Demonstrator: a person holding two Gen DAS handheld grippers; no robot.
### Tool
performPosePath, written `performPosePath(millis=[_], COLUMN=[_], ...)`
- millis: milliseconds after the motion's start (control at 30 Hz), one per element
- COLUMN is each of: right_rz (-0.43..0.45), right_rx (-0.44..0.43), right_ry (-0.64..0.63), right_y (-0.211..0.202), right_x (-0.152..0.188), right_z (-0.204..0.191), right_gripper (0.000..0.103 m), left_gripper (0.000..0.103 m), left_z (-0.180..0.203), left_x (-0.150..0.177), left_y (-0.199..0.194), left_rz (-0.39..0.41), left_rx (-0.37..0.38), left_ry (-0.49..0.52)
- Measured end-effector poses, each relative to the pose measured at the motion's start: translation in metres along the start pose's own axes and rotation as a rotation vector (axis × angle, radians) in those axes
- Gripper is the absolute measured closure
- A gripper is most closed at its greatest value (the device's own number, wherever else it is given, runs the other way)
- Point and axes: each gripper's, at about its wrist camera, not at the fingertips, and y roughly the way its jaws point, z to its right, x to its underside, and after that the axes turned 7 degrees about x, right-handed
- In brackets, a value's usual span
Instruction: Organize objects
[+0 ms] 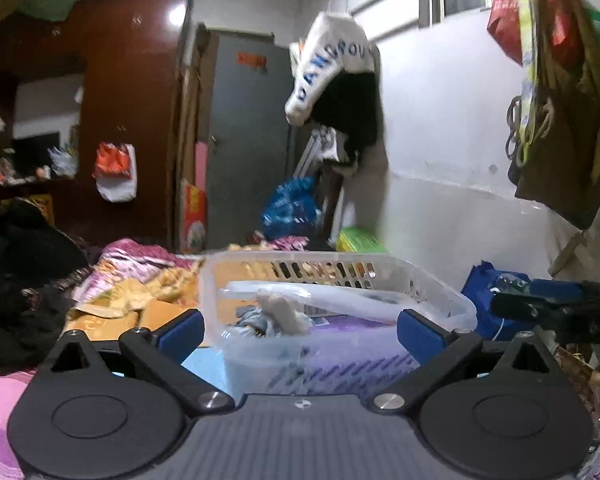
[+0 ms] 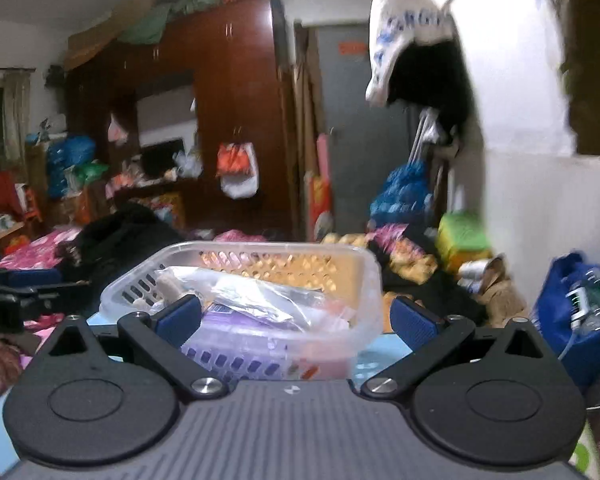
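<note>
A clear plastic basket [image 1: 432,292] with slotted walls sits on a light blue surface [image 1: 204,364], directly ahead of both grippers. Inside it lie a purple packet [image 2: 236,320], crinkled clear plastic wrapping [image 2: 260,288] and a pale, rounded item [image 1: 280,306] on greyish cloth; no print on these can be read. The only legible writing is on a white bag [image 1: 328,64] hanging high on the far wall, whose blue letters read roughly "DANGROU"; a black garment [image 1: 352,108] hangs beside it.

The left gripper [image 1: 300,330] has its jaws spread wide, the blue pads [image 1: 180,332] flanking the basket's near end without touching it, as far as the view shows. The right gripper [image 2: 298,318] is likewise spread wide, its pads to either side of the basket's near wall, holding nothing. Each gripper shows as a dark shape at the edge of the other's view.

Around the basket is a bed covered in pink and yellow patterned bedding [image 1: 140,276] with black clothes [image 1: 16,264] heaped at the left. To the right sits a blue bag [image 2: 572,320] holding plastic bottles. Further off stand a dark wooden wardrobe [image 2: 240,100] with bags hung on its doors, a grey door [image 1: 248,140] with an orange sticker too blurred to read, and a blue plastic sack [image 1: 292,204].
</note>
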Motion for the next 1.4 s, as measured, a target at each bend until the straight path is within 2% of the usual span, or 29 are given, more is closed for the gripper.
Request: performPosePath(millis=[133,233,333,400,500,700,1000,1400], right_rz=[-0.005,-0.044,-0.024,-0.035,-0.051,-0.053,-0.022,-0.035], right_rx=[-0.052,-0.134,-0.099,-0.076,-0.082,-0.042,-0.036,-0.050], right_ry=[-0.012,0.000,0.015,0.014,0.024,0.012,-0.012,-0.012], right_y=[-0.044,-0.068,-0.081,-0.080,-0.074,-0.076,-0.090,-0.089], right_x=[0.021,0.036,0.049,0.049,0.044,0.048,0.054,0.056], right_z=[-0.013,-0.019,-0.024,-0.022,-0.014,-0.011,-0.011,-0.013], right_gripper=[0.000,0.000,0.000,0.000,0.000,0.000,0.000,0.000], left_gripper=[0.000,0.000,0.000,0.000,0.000,0.000,0.000,0.000], left_z=[0.018,0.033,0.048,0.057,0.061,0.051,0.050,0.056], left_x=[0.016,0.028,0.044,0.051,0.054,0.058,0.056,0.055], left_y=[-0.042,-0.071,-0.087,-0.086,-0.080,-0.074,-0.075,-0.077], left_rz=[0.042,0.052,0.021,-0.015,-0.049,-0.072,-0.062,-0.060], left_rx=[-0.036,0.015,0.032,0.016,0.034,0.015,-0.021,-0.043], left_ry=[0.033,0.051,0.057,0.074,0.086,0.005,-0.006,0.019])
